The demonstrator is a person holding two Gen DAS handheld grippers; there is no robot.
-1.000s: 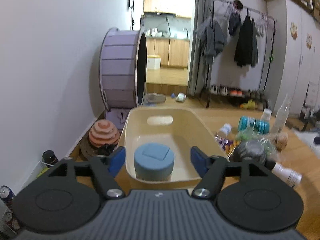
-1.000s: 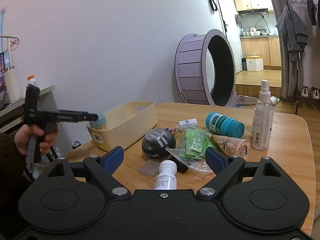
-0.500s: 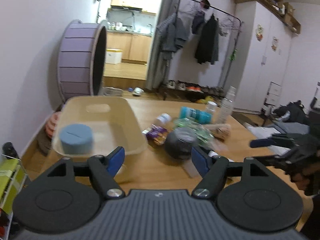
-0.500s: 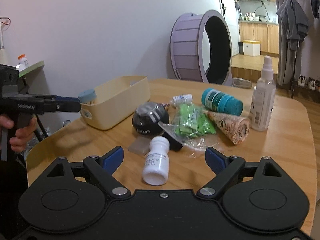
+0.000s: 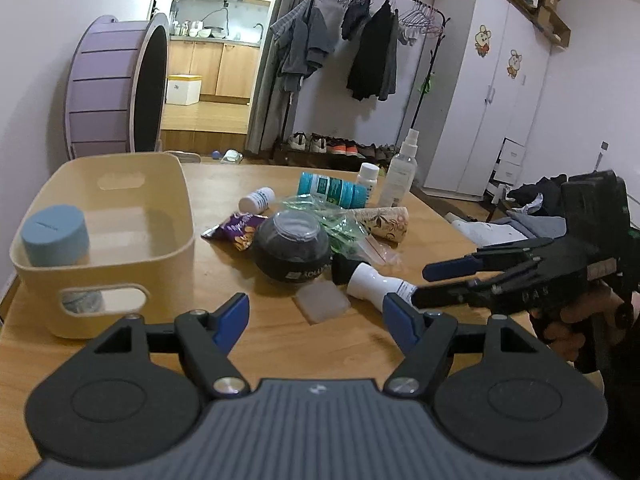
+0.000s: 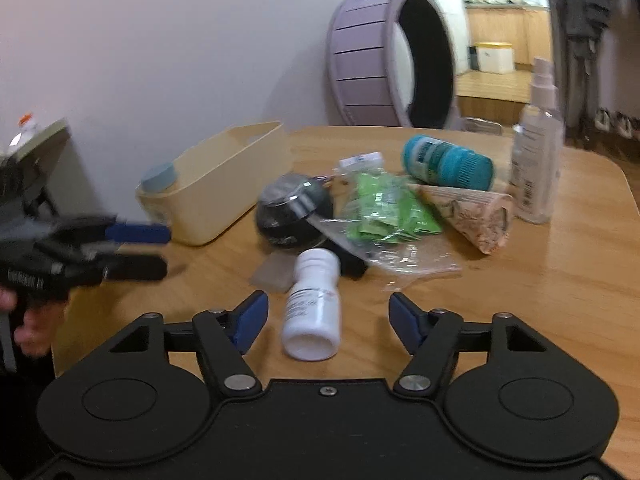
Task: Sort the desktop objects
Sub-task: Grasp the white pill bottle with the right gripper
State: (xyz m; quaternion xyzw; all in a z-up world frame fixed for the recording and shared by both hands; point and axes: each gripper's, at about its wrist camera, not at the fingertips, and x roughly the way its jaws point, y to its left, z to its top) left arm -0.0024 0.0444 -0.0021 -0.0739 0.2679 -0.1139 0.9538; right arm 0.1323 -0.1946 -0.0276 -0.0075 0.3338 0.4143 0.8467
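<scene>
Both tools spread and empty, right tool (image 6: 324,316) lined up on white bottle (image 6: 312,306) lying on surface (image 6: 540,272): best gripped squarely across the body, then lifted toward cream bin (image 5: 120,216) holding blue tub (image 5: 54,228).

label print on the white bottle (image 6: 312,312) and black ball (image 5: 292,246) (too blurred to read)

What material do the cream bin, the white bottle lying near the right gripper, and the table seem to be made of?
The cream bin looks like matte moulded plastic: smooth rounded corners and a cut-out handle. The white bottle seems glossy plastic with a paper label; its body shows soft highlights. The table looks like wood or wood veneer with a light sheen: grain lines and reflections show. I cannot tell which.
</scene>
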